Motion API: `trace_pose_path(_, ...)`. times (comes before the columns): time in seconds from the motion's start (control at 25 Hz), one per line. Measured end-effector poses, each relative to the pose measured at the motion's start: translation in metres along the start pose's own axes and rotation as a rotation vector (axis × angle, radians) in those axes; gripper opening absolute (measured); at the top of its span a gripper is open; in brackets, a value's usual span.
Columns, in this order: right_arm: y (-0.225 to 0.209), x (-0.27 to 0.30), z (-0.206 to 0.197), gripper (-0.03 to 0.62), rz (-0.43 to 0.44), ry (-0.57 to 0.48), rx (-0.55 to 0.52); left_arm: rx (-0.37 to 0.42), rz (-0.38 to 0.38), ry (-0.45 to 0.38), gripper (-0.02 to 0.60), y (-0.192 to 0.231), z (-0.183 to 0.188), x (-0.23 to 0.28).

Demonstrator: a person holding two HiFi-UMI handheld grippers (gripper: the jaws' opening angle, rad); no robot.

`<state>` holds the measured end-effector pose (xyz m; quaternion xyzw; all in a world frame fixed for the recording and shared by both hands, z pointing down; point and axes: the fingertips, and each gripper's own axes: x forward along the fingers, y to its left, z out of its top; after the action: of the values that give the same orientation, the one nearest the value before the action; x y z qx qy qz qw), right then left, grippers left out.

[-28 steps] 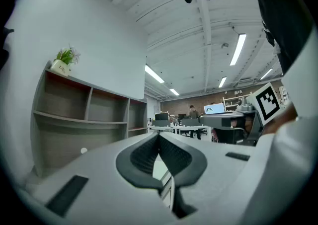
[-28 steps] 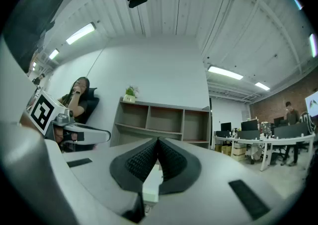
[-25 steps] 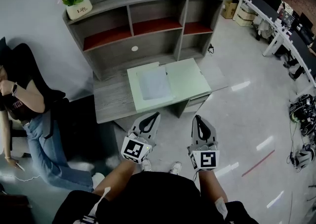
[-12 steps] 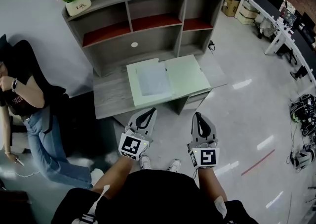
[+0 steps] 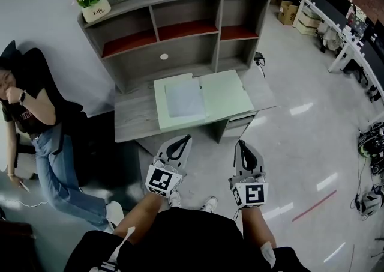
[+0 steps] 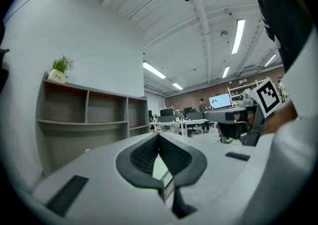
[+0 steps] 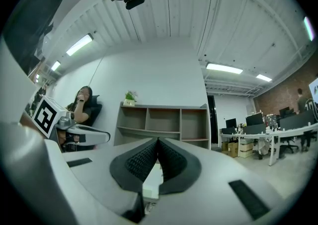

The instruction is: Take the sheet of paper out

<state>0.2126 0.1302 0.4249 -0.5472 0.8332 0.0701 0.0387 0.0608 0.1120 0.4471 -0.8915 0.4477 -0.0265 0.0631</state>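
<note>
- On grey wood-grain worktop [image 5: 133,122], in front of grey shelf unit [image 5: 180,9]: pale green folder [image 5: 227,93] lying open and flat, thin whitish sheet of paper [image 5: 185,98] on its left leaf.
- Short of worktop's near edge: left gripper [image 5: 185,140] and right gripper [image 5: 241,143] side by side, well apart from sheet; jaws of both clenched tip to tip, nothing between.
- Sheet untouched; task judged not yet started.
- Risk of shoving or creasing sheet on arrival with jaws unopened.
- Risk of pinching folder leaf along with sheet, no raised edge on offer.
- Risk of folder skidding on worktop, nothing pinning it.
- Risk of tear or crumple from hard pull at one corner, paper looking thin.
- Look of sheet: smooth, flat, set slightly askew to folder's edges, faintly greyer than green leaf; loose or sleeved, cannot tell.
</note>
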Motion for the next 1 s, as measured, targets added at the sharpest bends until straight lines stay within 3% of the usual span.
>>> trace_pose_path(0.28,-0.017,-0.007,0.0,0.023,0.035,-0.02,0.037,0.028,0.042,0.007,0.008,-0.015,0.004,0.006)
trace_pose_path(0.4,-0.017,-0.004,-0.001,0.023,0.055,-0.017,0.032,-0.025,0.07,0.044,0.008,-0.014,-0.003,0.005)
trace_pose_path(0.48,-0.016,0.002,-0.003,0.023,0.074,-0.01,0.022,-0.05,0.089,0.056,0.008,-0.011,-0.008,0.005)
trace_pose_path(0.68,-0.012,0.023,-0.012,0.023,0.126,0.014,0.024,-0.01,0.091,0.025,0.008,0.003,-0.013,0.015)
trace_pose_path(0.92,-0.005,0.061,-0.022,0.023,0.166,0.04,0.028,-0.086,0.107,0.045,0.008,0.021,-0.027,0.027)
trace_pose_path(1.0,-0.002,0.074,-0.027,0.023,0.176,0.05,0.041,-0.079,0.112,0.037,0.008,0.033,-0.027,0.031)
